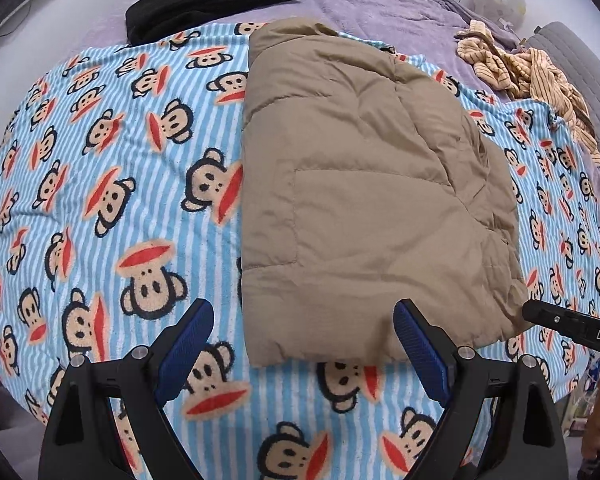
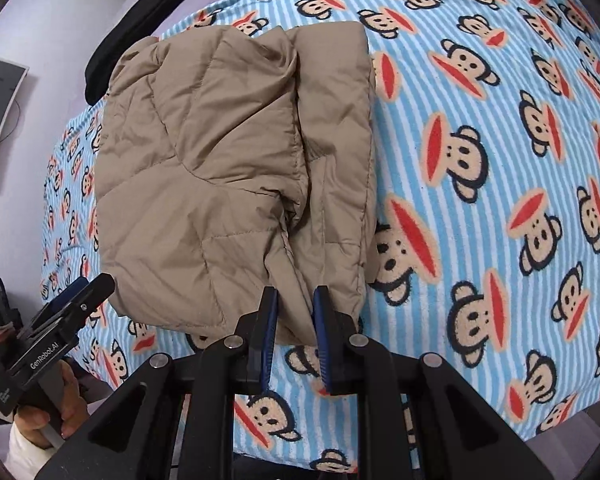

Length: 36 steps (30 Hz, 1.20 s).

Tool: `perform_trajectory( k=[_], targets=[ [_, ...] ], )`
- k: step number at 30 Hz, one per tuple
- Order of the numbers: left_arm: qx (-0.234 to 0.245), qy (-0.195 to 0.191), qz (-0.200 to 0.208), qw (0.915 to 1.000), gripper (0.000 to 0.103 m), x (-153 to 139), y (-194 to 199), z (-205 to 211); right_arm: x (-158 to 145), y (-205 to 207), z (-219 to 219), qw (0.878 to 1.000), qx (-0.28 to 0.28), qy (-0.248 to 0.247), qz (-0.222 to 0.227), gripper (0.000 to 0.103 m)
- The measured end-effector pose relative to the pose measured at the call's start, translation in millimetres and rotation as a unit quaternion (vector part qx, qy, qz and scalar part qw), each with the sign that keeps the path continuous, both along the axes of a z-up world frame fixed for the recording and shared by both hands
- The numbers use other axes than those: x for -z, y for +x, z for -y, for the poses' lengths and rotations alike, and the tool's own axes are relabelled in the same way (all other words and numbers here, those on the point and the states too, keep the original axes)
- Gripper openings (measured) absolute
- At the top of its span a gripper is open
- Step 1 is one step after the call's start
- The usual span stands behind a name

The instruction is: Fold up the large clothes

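Observation:
A tan padded jacket (image 1: pixel 360 180) (image 2: pixel 228 160) lies folded into a long block on a blue-striped monkey-print blanket (image 1: pixel 120 200) (image 2: pixel 480 160). My left gripper (image 1: pixel 304 312) stands wide open over the jacket's near hem, one finger over the hem and the other over the blanket, with nothing gripped. It also shows at the left edge of the right wrist view as the left gripper (image 2: pixel 88 284), held by a hand (image 2: pixel 60 408). My right gripper (image 2: pixel 294 294) hovers over the near right part of the hem. Its pads stand a narrow gap apart and the flat fabric shows through. In the left wrist view, the right gripper (image 1: pixel 540 314) sits by the jacket's near right corner.
A folded black garment (image 1: pixel 216 0) (image 2: pixel 140 20) lies at the far side on the purple sheet (image 1: pixel 380 0). A crumpled yellow striped garment (image 1: pixel 532 72) sits far right. The blanket's near edge drops off the bed just below the grippers.

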State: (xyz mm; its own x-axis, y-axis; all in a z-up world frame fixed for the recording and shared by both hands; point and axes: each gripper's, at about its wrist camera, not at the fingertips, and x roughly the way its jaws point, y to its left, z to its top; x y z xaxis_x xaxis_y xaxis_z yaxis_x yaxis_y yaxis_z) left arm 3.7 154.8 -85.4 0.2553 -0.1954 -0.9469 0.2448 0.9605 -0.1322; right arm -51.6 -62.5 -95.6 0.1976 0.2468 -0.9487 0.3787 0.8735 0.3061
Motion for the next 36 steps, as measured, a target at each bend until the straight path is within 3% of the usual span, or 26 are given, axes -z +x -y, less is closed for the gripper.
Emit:
perform_trajectory(
  k=[9, 19, 20, 21, 28, 30, 32, 36],
  targets=[
    [-0.022, 0.000, 0.012, 0.9997, 0.092, -30, -34, 7, -23, -21, 4, 1.000, -0.016, -0.007, 0.017, 0.021],
    [-0.037, 0.020, 0.035, 0.9985, 0.093, -54, -95, 26, -44, -73, 12, 0.999, -0.032, -0.009, 0.035, 0.021],
    [-0.037, 0.021, 0.038, 0.9984, 0.094, -57, -99, 25, -46, -76, 12, 0.999, -0.034, -0.010, 0.036, 0.021],
    [-0.037, 0.023, 0.042, 0.9982, 0.103, -61, -103, 25, -49, -80, 12, 0.999, -0.037, -0.008, 0.038, 0.021],
    [-0.029, 0.024, 0.068, 0.9970, 0.103, -82, -104, 18, -72, -91, 2, 0.997, -0.051, -0.016, 0.055, 0.021],
    [-0.024, 0.038, 0.078, 0.9960, 0.103, -91, -98, 13, -79, -88, -3, 0.996, -0.053, -0.021, 0.062, 0.039],
    [-0.020, 0.060, 0.090, 0.9940, 0.103, -102, -93, 6, -86, -83, -11, 0.995, -0.053, -0.027, 0.074, 0.049],
    [-0.018, 0.056, 0.099, 0.9934, 0.103, -120, -78, -12, -94, -66, -30, 0.995, -0.046, -0.034, 0.084, 0.054]
  ],
)
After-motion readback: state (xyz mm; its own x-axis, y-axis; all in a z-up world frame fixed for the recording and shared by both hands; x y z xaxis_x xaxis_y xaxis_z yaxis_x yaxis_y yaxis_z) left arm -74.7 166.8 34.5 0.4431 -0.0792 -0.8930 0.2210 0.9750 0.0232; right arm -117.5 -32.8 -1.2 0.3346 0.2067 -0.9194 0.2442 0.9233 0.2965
